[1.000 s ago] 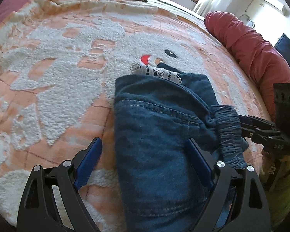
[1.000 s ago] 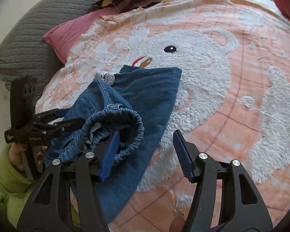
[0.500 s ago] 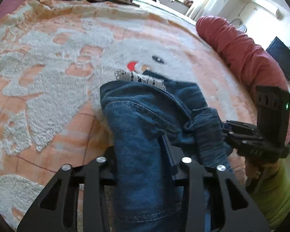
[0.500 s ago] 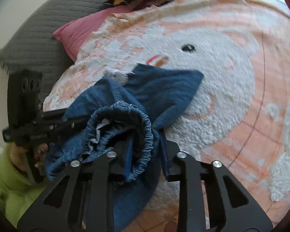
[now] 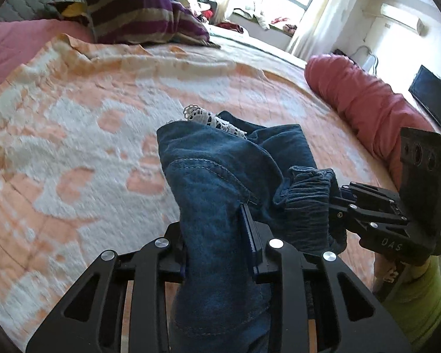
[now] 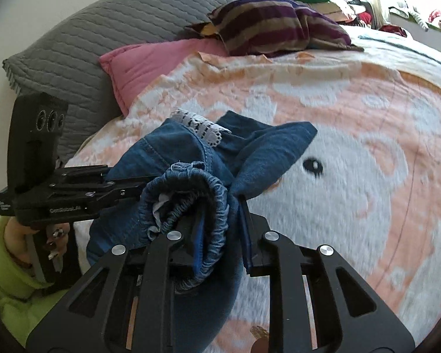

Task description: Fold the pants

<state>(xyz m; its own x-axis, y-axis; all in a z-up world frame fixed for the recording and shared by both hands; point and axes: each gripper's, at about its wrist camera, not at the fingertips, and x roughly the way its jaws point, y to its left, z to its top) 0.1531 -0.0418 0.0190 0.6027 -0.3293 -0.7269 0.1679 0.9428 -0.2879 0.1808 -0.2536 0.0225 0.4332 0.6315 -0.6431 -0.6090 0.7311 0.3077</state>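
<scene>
The denim pants (image 5: 220,182) hang bunched between the two grippers, lifted partly off the peach-and-white bear blanket (image 5: 73,147). The left gripper (image 5: 217,235) is clamped on a thick fold of the denim and its jaws are closing, the cloth running down between them and out of the frame's lower edge. The right gripper (image 6: 220,229) is clenched on the gathered elastic waistband (image 6: 211,206), which bulges out on the left of its jaws with a flap of denim pinned on their right. A strip of white lace trim (image 6: 200,123) sits at the far top edge of the pants, beyond both grippers.

Taking the pants as the landmark, from the right wrist view: to their left is the other gripper's body, held by a hand (image 6: 17,241) in a lime-green sleeve (image 6: 3,279). Up and to the left lies a grey quilted pillow (image 6: 103,23), then a pink pillow (image 6: 161,58) — and beyond the pants a purple-and-tan striped cushion (image 6: 273,26). To their right the blanket spreads bare, showing the bear's black eye (image 6: 313,165).

In the left wrist view a rolled red quilt (image 5: 361,103) bounds the blanket to the right of the pants, with a dark screen (image 5: 432,100) behind it. Nothing lies on the blanket left of the pants.
</scene>
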